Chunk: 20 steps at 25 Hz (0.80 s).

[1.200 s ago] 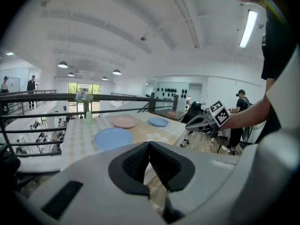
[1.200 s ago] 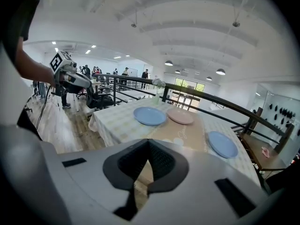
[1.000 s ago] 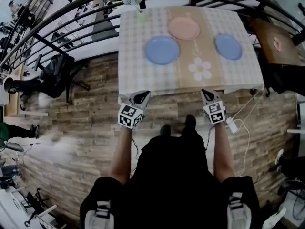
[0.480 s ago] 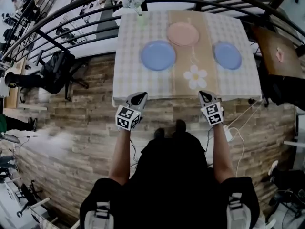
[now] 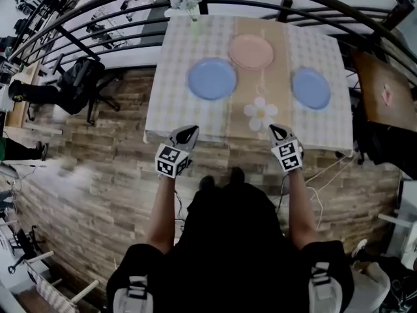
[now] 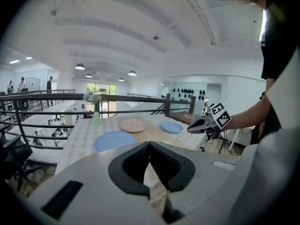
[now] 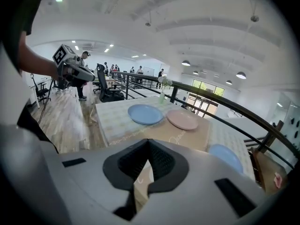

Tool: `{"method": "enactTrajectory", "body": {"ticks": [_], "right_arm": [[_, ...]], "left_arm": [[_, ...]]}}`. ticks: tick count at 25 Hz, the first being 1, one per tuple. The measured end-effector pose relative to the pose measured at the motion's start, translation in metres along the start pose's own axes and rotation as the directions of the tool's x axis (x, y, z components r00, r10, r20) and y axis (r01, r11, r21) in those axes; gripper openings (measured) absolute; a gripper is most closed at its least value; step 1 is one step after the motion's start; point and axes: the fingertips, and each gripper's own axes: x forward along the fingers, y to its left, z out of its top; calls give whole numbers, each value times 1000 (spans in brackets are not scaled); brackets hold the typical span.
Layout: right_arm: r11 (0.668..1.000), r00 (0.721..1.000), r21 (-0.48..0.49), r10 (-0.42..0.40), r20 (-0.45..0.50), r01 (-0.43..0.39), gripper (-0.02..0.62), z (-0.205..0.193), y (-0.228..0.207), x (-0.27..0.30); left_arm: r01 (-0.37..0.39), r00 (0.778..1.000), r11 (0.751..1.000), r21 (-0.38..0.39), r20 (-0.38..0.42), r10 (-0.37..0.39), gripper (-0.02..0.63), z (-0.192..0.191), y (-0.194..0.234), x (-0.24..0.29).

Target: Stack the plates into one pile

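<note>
Pink plate (image 5: 251, 51), well beyond right claw (image 5: 276, 131)

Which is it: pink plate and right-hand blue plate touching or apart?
Apart: head view shows bare cloth between the pink plate and right-hand blue plate.

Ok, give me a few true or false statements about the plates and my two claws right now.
1. The left blue plate, the pink plate and the right blue plate lie apart on the table. True.
2. The pink plate rests on a blue one. False: it lies alone on the tan runner.
3. The left claw and right claw are both shut and empty. True.
4. The flower vase stands at the table's near edge. False: it stands at the far edge.
</note>
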Motion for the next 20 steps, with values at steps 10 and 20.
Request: {"method": "enactTrajectory", "body": {"ticks": [10, 20], "right_arm": [[994, 995, -53, 93, 19, -92, -2, 4, -13, 21], [989, 992, -79, 124, 31, -121, -2, 1, -23, 36]], "left_arm": [[-98, 995, 995, -34, 5, 98, 3, 2, -4, 5], [-137, 991, 990, -41, -2, 137, 3, -4, -7, 9]]}}
